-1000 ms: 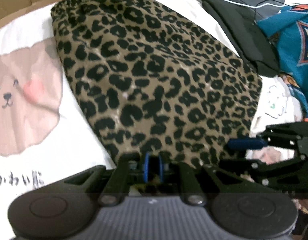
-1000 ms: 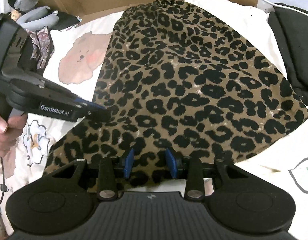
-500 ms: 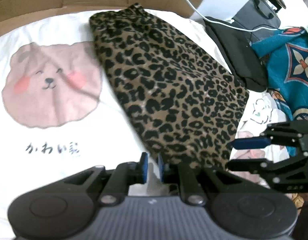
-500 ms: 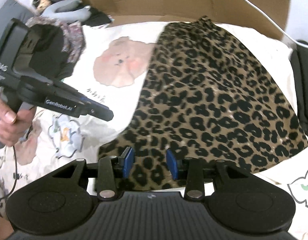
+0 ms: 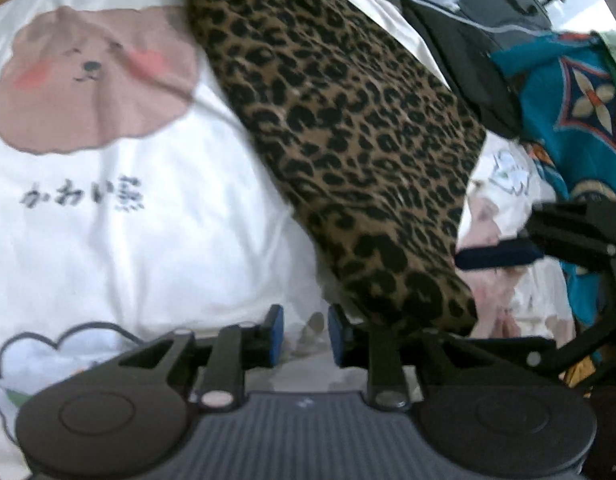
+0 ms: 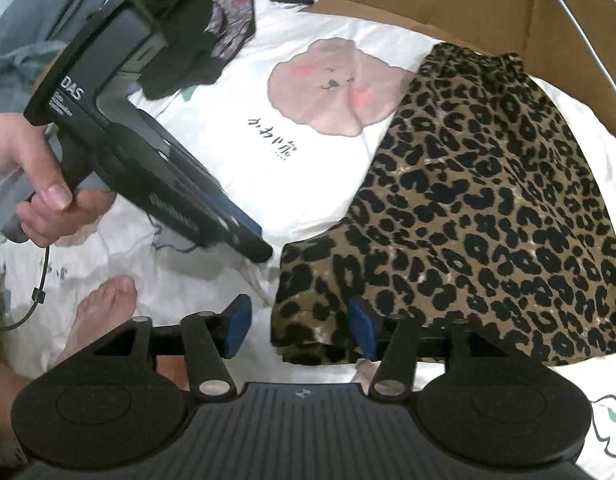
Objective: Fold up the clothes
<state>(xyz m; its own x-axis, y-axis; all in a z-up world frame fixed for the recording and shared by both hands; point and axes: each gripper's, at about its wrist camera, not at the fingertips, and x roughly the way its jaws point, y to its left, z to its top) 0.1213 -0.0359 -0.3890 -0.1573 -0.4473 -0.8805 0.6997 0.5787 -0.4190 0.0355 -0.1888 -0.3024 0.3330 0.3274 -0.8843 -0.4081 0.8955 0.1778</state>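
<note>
A white printed bedsheet spread ahead of both my grippers, a cardboard wall beyond it. On the sheet lay the leopard-print garment, its gathered waistband at the far end and its wide hem nearest me. It looked doubled lengthwise into a long panel, though I could not tell how many layers it held.

My right gripper stood wide open with nothing in it, a near corner of the hem lying between its blue pads. My left gripper was part open and also empty, with the cloth's near corner just off to its right.

I judged the fabric thin, light and limp, likely to sag and slide on itself, not fragile. Pinching both layers right at the two near hem corners seemed the surest hold; a single layer would let the panel fall open.
</note>
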